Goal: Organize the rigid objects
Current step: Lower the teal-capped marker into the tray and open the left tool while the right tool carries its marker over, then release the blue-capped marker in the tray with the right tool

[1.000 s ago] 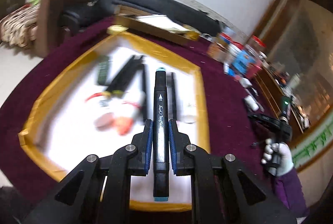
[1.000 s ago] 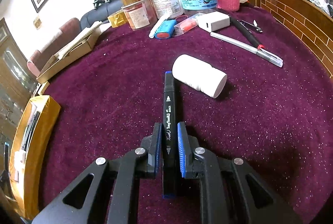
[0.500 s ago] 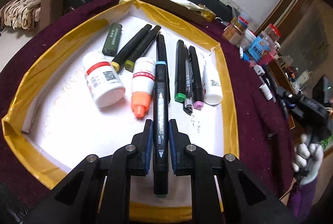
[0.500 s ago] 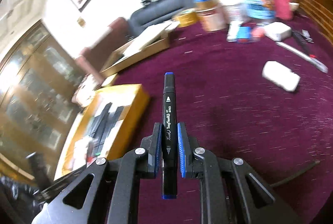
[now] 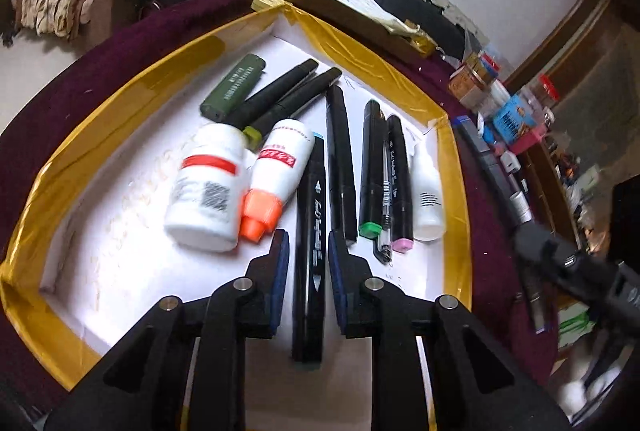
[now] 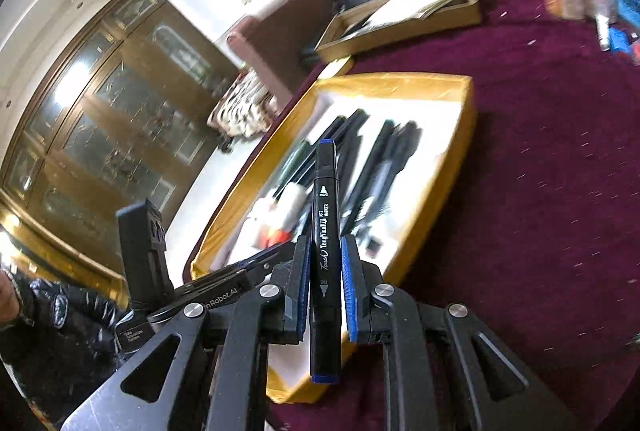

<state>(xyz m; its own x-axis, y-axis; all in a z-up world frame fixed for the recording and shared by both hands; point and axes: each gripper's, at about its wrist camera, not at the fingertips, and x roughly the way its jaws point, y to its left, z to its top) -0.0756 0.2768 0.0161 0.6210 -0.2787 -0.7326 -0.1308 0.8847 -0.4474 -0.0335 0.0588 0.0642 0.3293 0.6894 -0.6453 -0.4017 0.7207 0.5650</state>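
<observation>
Markers fill the yellow-rimmed tray (image 5: 256,27). Left gripper (image 5: 306,251) has just been opening; its pads stand clear of the teal-tipped marker (image 5: 310,231) between them, over the tray floor. Right gripper (image 6: 325,263) clamps a blue-tipped marker (image 6: 325,231) above the tray's near corner.

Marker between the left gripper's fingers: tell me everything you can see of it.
The teal-capped marker is a black, plastic-looking barrel with white lettering and arrows, lying lengthwise in the white gold-edged tray between the orange-tipped bottle and another black marker. The left gripper has just been opening; its pads flank it without pressing.
</observation>
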